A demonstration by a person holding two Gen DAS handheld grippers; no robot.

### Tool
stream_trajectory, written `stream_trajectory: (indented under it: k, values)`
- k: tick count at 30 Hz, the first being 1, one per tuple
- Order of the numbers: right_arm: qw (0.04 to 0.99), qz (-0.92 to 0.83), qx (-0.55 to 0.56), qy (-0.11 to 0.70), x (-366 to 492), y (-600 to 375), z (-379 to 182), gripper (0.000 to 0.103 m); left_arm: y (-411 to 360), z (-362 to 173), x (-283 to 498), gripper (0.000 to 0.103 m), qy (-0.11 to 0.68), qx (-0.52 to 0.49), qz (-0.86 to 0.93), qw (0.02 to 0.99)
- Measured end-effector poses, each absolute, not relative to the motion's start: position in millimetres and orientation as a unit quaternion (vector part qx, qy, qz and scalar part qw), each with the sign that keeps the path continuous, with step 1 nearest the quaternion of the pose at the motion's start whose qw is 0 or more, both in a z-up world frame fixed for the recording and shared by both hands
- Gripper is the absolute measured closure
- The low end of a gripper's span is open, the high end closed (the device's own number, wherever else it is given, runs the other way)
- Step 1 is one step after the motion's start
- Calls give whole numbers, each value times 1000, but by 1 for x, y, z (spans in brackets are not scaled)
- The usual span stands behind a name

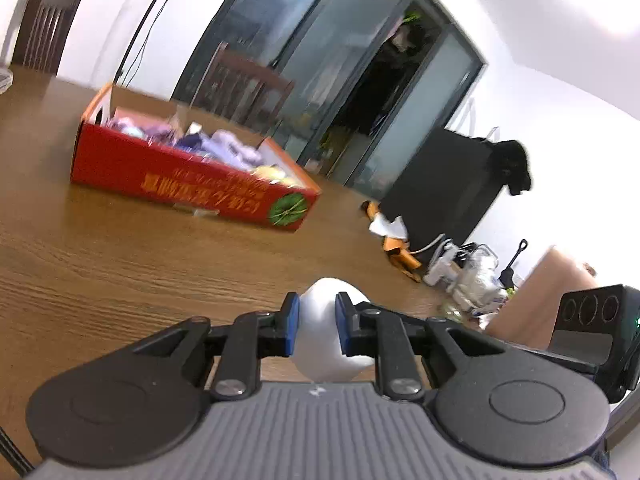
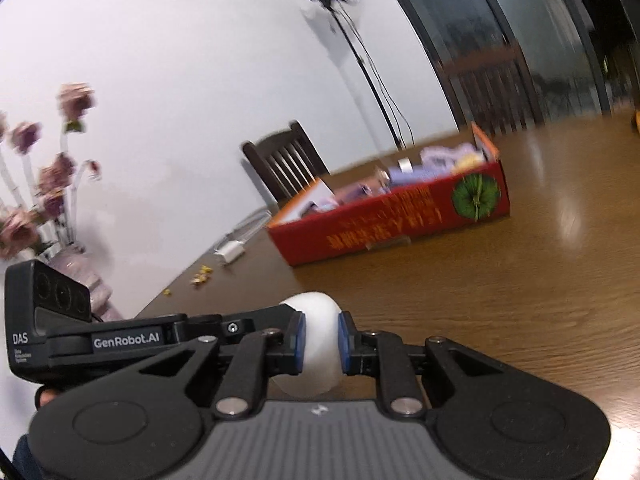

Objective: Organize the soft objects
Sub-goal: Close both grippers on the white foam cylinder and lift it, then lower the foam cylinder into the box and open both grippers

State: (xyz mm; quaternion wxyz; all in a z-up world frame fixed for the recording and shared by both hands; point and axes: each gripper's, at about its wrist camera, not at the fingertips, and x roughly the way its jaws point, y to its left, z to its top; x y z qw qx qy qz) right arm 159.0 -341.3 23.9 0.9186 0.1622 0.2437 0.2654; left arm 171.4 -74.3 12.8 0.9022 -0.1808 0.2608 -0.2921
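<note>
My left gripper point(image 1: 317, 330) is shut on a white soft ball point(image 1: 326, 340), squeezed between its blue pads above the wooden table point(image 1: 120, 272). My right gripper point(image 2: 321, 342) is shut on another white soft ball point(image 2: 316, 354) in the same way. A red cardboard box point(image 1: 180, 178) holding purple, white and yellow soft items stands on the table ahead of the left gripper. The box also shows in the right wrist view point(image 2: 400, 220), ahead and to the right. The left gripper's body point(image 2: 60, 340) appears at the left of the right wrist view.
Dark wooden chairs point(image 1: 40, 24) point(image 2: 286, 164) stand at the table's far side. A white charger point(image 2: 232, 254) and small yellow scraps point(image 2: 202, 274) lie near the table's left edge. Orange and white clutter point(image 1: 394, 240) sits by a black cabinet point(image 1: 444, 184). Artificial flowers point(image 2: 44, 184) stand at left.
</note>
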Motion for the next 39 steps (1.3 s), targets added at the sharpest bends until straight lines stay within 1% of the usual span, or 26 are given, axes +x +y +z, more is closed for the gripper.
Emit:
stream_trajectory:
  k: [6,11,16,19,21,24,27,29,33,36,39]
  values:
    - [922,273,161,222,140,-346,36,87,-78,27,156,84,247,-171,-290,909]
    - [926,272,150,213,153,-347,47,87,-82,38,176,84,236,-161,-295,912]
    - [930,280,137,194,219,-354,76,86,-89,73,245,83,210,-128,-305,920]
    - [929,281,140,196,286,-357,97,86,-89,93,320,84,219,-138,-307,916]
    - [922,280,156,215,337,-357,103,86,-90,99,371,84,237,-136,-300,914]
    - [917,269,161,248,413,-348,100,86,-86,95,441,84,284,-158,-283,902]
    - [909,255,156,290,476,-337,82,86,-86,75,497,84,329,-161,-257,894]
    - [899,246,158,325,509,-331,64,86,-91,57,524,84,360,-142,-237,891]
    - [877,241,152,386,546,-322,26,86,-97,30,548,83,410,-105,-197,885]
    - [863,241,140,422,556,-313,8,86,-99,19,550,84,421,-74,-184,885]
    - [849,248,153,441,563,-313,0,85,-94,12,553,82,429,-84,-186,880]
